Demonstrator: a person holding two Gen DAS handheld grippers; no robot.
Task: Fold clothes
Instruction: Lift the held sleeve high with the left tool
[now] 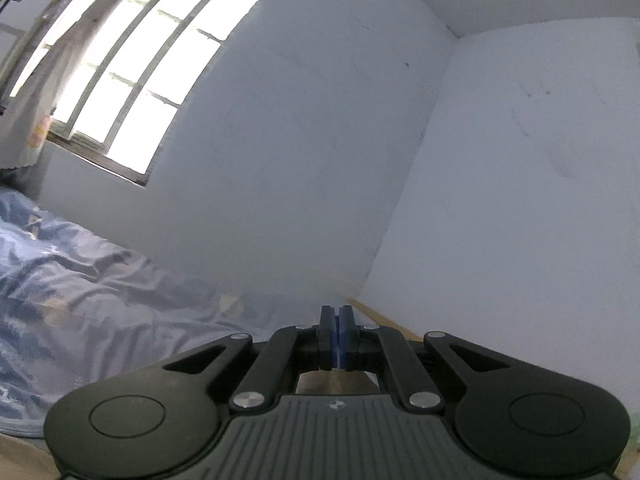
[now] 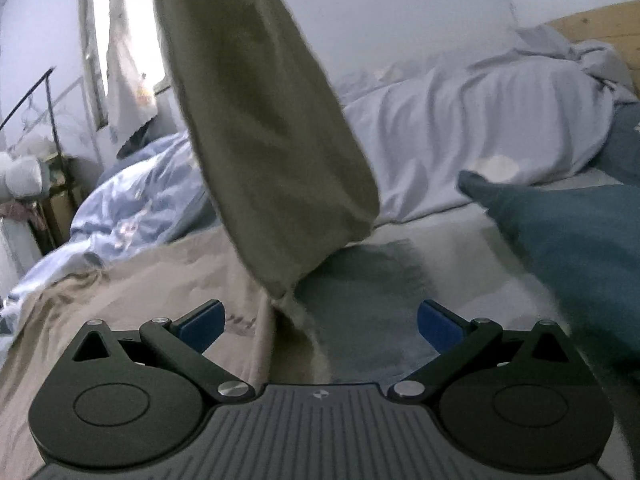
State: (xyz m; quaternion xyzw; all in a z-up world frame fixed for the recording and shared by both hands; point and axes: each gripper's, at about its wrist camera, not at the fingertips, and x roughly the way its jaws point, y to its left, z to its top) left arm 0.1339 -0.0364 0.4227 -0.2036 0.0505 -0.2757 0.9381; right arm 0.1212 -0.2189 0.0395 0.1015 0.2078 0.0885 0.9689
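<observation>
A khaki garment hangs from above the right wrist view down to the bed, where the rest of it lies spread. Its twisted lower part runs between the fingers of my right gripper, which stands wide open just above the bed without pressing on the cloth. My left gripper is shut, its blue pads pressed together, pointing level at a bare wall. A brownish strip of cloth shows just under its pads. The hanging garment's top end is out of view.
A teal garment lies at the right on the bed and a grey-green piece lies ahead. A rumpled pale blue duvet is heaped behind, before a wooden headboard. The window and room corner face the left gripper.
</observation>
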